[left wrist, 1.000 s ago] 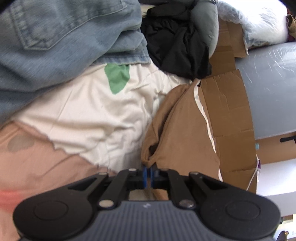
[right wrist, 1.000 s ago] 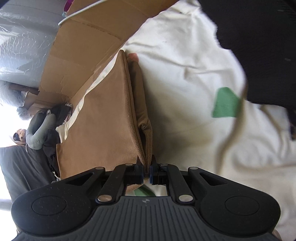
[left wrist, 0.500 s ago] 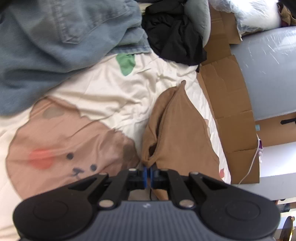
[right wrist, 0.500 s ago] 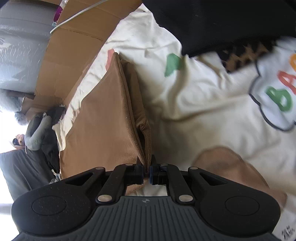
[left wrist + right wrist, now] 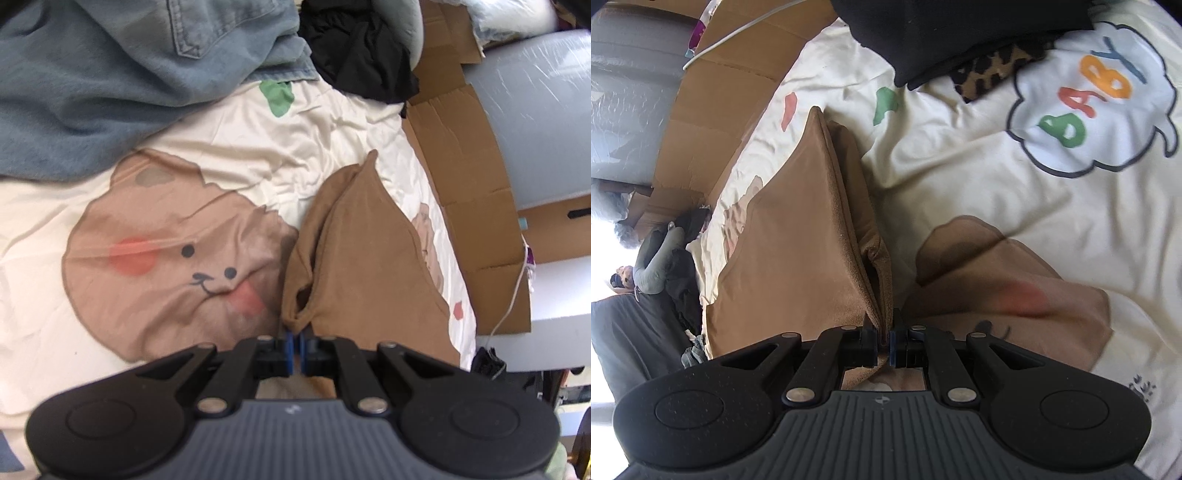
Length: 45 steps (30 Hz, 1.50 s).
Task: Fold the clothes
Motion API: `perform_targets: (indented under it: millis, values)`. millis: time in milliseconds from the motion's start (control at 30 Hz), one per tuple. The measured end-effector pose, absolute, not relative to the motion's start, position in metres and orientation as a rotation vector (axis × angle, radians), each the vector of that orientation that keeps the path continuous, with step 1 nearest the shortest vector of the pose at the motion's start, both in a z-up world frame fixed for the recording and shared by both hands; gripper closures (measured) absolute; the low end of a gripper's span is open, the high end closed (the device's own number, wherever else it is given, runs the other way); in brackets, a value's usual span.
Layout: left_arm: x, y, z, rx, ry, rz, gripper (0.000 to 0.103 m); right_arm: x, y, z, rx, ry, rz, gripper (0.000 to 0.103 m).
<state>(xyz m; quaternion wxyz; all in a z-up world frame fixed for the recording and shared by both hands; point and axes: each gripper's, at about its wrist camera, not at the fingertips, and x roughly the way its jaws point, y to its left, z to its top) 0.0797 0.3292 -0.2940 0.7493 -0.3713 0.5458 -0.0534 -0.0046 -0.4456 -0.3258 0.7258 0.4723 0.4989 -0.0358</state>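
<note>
We held the brown garment (image 5: 369, 266) with both grippers. Left gripper (image 5: 295, 349) and right gripper (image 5: 885, 345) jaws were pinched on its lower-centre edge.

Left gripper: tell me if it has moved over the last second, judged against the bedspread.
Yes. The left gripper, shut on the brown garment, has pulled back from the jeans; the bedspread's bear face has come into view.

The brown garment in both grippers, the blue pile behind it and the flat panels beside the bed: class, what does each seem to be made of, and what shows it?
Brown garment: likely soft matte knit or brushed fabric; it drapes limply with a fine nap. Blue pile: denim, by its faded weave and stitched pocket. Flat panels: cardboard, by the brown creased flaps.
</note>
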Motion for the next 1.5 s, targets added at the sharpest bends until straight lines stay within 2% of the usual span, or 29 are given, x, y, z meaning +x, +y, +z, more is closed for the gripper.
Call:
perform_targets:
  millis: [433,533,800,1000,1033,1067,1133,1300,1500]
  values:
    - [0.066,0.333,-0.347,-0.841,1.252,-0.054,0.1,-0.026,-0.452,-0.382,1.119,1.159,-0.171,0.098]
    - [0.067,0.334,-0.355,-0.844,1.26,-0.055,0.099,-0.033,-0.459,-0.387,1.129,1.17,-0.194,0.092]
    - [0.068,0.333,-0.362,-0.851,1.253,-0.051,0.099,-0.033,-0.477,-0.357,1.046,1.191,-0.238,0.091]
    - [0.063,0.334,-0.358,-0.868,1.218,-0.057,0.099,0.012,-0.469,-0.308,0.86,1.234,-0.159,0.09]
    - [0.062,0.334,-0.358,-0.872,1.214,-0.058,0.099,0.024,-0.464,-0.298,0.816,1.25,-0.129,0.085]
    - [0.063,0.333,-0.357,-0.871,1.209,-0.064,0.099,0.035,-0.46,-0.287,0.789,1.257,-0.101,0.063]
    - [0.064,0.333,-0.356,-0.861,1.202,-0.078,0.099,0.054,-0.45,-0.267,0.762,1.267,-0.061,0.045]
    - [0.065,0.332,-0.353,-0.853,1.197,-0.087,0.099,0.102,-0.409,-0.223,0.519,1.406,0.117,0.045]
    - [0.063,0.336,-0.356,-0.885,1.178,-0.097,0.099,0.137,-0.37,-0.19,0.373,1.396,0.172,0.045]
